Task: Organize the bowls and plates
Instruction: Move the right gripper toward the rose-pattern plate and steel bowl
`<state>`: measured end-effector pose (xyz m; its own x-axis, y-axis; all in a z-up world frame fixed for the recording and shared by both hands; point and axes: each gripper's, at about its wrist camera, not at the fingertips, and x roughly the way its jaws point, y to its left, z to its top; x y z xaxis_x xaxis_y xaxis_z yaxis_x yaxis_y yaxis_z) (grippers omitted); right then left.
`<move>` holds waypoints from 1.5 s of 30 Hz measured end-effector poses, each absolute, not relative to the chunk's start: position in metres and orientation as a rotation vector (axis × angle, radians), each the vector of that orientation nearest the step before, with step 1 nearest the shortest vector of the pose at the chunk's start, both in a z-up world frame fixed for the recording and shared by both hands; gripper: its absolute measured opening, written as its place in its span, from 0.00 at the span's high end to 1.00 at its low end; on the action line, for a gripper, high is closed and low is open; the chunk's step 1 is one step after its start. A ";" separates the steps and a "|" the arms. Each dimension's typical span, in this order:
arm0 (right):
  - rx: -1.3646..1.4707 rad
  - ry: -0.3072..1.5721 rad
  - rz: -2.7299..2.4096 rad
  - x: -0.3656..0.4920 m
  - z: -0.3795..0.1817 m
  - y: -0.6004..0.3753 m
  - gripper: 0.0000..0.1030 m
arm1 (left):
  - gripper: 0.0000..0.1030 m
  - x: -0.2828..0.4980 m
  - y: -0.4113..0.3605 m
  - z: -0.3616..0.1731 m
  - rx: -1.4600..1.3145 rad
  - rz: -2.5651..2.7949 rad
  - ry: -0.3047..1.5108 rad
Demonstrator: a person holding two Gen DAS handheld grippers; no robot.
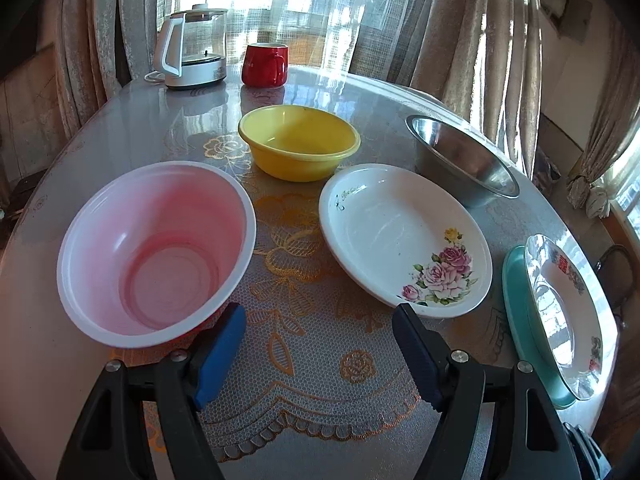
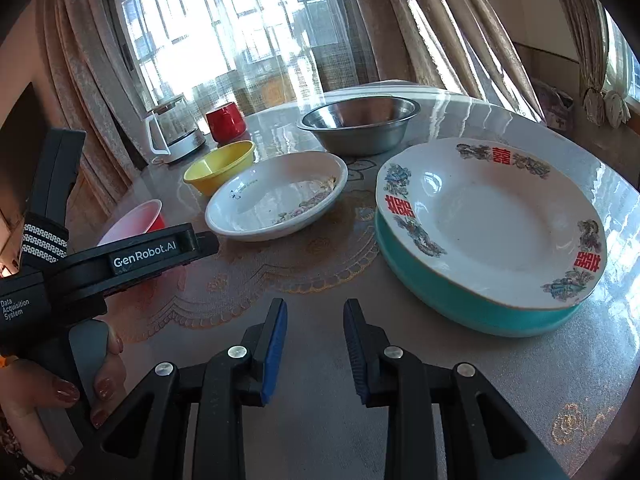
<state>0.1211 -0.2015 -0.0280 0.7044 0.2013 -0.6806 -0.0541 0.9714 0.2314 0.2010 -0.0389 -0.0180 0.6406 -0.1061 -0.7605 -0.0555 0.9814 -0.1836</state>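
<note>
On the round table (image 1: 120, 128), covered by a gold-flowered lace cloth under clear plastic, the pink bowl (image 1: 156, 252), yellow bowl (image 1: 298, 142) and steel bowl (image 1: 460, 160) stand apart, each with nothing in it. The rose plate (image 1: 404, 232) lies bare between them. The red-character plate (image 2: 488, 216) sits nested in the teal dish (image 2: 460, 300). The left gripper (image 1: 320, 356) has its jaws wide apart over bare cloth; the right gripper (image 2: 316, 348) is narrowly parted, gripping nothing. A glass kettle (image 1: 192, 48) and red mug (image 1: 264, 65) stand at the far edge.
</note>
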 end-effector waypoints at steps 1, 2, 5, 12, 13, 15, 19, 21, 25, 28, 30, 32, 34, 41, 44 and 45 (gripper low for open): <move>0.203 0.777 0.143 0.124 -0.026 -0.201 0.72 | 0.26 0.202 -0.040 -0.018 -0.192 -0.041 0.875; 0.201 0.776 0.146 0.127 -0.024 -0.200 0.72 | 0.26 0.203 -0.039 -0.019 -0.192 -0.054 0.879; 0.172 0.768 0.157 0.136 -0.015 -0.196 0.71 | 0.21 0.205 -0.036 -0.021 -0.222 -0.092 0.887; 0.117 0.768 0.163 0.173 0.002 -0.191 0.68 | 0.09 0.205 -0.039 -0.020 -0.204 -0.118 0.869; 0.108 0.777 0.158 0.181 0.003 -0.192 0.68 | 0.09 0.207 -0.039 -0.022 -0.198 -0.112 0.882; 0.112 0.806 0.160 0.198 0.006 -0.194 0.68 | 0.09 0.209 -0.040 -0.026 -0.194 -0.119 0.904; 0.094 0.837 0.147 0.231 0.007 -0.196 0.68 | 0.09 0.211 -0.042 -0.031 -0.187 -0.122 0.919; 0.050 0.851 0.137 0.244 0.006 -0.193 0.68 | 0.07 0.211 -0.041 -0.031 -0.197 -0.123 0.919; -0.025 0.906 0.135 0.272 -0.002 -0.186 0.68 | 0.04 0.212 -0.037 -0.031 -0.225 -0.126 0.917; -0.034 0.950 0.116 0.291 -0.012 -0.187 0.68 | 0.02 0.213 -0.036 -0.031 -0.236 -0.128 0.915; -0.031 0.981 0.132 0.300 -0.019 -0.187 0.68 | 0.01 0.213 -0.037 -0.031 -0.237 -0.128 0.913; -0.022 1.011 0.145 0.308 -0.026 -0.187 0.68 | 0.01 0.213 -0.037 -0.032 -0.229 -0.119 0.911; -0.023 1.034 0.145 0.314 -0.031 -0.187 0.72 | 0.01 0.215 -0.037 -0.032 -0.221 -0.121 0.912; -0.066 1.046 0.154 0.315 -0.035 -0.187 0.81 | 0.01 0.218 -0.035 -0.032 -0.214 -0.101 0.911; -0.089 1.051 0.148 0.311 -0.034 -0.184 0.82 | 0.01 0.218 -0.033 -0.032 -0.229 -0.110 0.911; -0.100 1.051 0.145 0.308 -0.034 -0.183 0.82 | 0.01 0.218 -0.031 -0.032 -0.239 -0.113 0.912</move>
<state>0.3082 -0.1829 -0.0338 0.4885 0.0708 -0.8697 -0.1666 0.9859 -0.0134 0.2178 -0.0314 -0.0317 0.6083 -0.1974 -0.7687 -0.0043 0.9677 -0.2519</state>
